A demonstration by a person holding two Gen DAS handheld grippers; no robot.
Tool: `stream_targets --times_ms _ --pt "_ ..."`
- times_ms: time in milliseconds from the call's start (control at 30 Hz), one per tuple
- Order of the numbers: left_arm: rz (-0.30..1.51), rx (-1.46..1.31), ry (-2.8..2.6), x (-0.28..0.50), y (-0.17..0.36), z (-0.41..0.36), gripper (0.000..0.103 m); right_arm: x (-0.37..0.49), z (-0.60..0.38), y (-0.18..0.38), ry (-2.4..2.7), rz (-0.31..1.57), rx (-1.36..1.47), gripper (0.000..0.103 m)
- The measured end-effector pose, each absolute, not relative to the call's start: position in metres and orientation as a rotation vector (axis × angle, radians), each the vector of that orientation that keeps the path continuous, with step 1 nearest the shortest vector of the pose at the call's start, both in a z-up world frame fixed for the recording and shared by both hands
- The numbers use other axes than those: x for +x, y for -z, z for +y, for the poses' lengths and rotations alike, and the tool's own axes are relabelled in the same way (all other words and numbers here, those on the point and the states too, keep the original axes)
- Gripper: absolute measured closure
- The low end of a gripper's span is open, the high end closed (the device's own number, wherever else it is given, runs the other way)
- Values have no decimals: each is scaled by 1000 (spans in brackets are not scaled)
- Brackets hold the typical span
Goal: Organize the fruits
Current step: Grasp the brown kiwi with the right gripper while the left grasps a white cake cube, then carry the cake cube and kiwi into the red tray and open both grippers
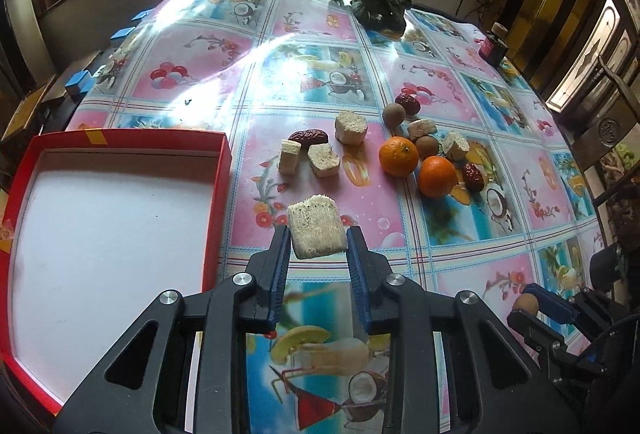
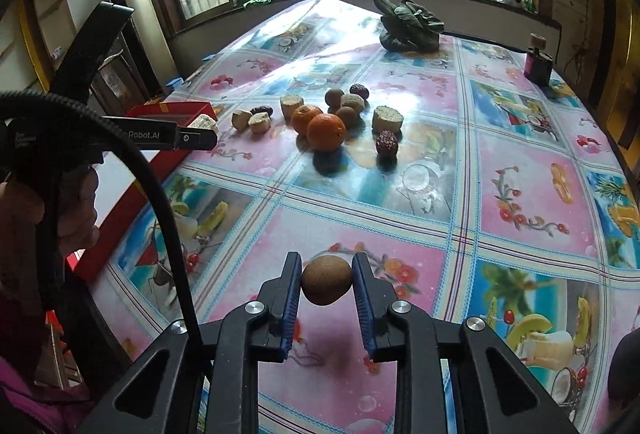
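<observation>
My left gripper (image 1: 318, 240) is shut on a pale sugarcane chunk (image 1: 316, 228) and holds it above the table, just right of the red box (image 1: 120, 142) with a white inside. My right gripper (image 2: 327, 280) is shut on a small brown round fruit (image 2: 326, 280), held above the table's near part; it also shows in the left wrist view (image 1: 528, 304). On the table lie two oranges (image 1: 399, 156) (image 1: 437, 176), several sugarcane chunks (image 1: 351, 127), red dates (image 1: 309, 136) and brown round fruits (image 1: 393, 114).
A dark leafy vegetable (image 1: 378, 0) lies at the table's far side. A dark bottle (image 1: 494, 44) stands at the far right edge. Blue blocks (image 1: 82, 80) sit off the table's left edge. A chair (image 1: 616, 122) stands on the right.
</observation>
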State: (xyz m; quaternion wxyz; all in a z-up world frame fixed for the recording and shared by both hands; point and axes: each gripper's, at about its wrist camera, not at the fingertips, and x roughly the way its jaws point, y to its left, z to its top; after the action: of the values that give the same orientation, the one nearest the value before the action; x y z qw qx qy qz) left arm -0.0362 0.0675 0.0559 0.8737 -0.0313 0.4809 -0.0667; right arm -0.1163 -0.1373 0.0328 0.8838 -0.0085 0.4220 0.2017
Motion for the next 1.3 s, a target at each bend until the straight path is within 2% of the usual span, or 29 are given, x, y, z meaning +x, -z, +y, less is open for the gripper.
stream_targets --times_ms 367,967,1300 --pt "955 -38 21 -55 -85 126 75 -99 -76 -60 -561 812 -51 78" --pt "1044 -59 -120 -37 -39 191 75 -40 49 -61 -758 812 -114 78" --pt "1076 -82 -154 -28 -27 204 75 -12 100 -36 -791 867 -215 78"
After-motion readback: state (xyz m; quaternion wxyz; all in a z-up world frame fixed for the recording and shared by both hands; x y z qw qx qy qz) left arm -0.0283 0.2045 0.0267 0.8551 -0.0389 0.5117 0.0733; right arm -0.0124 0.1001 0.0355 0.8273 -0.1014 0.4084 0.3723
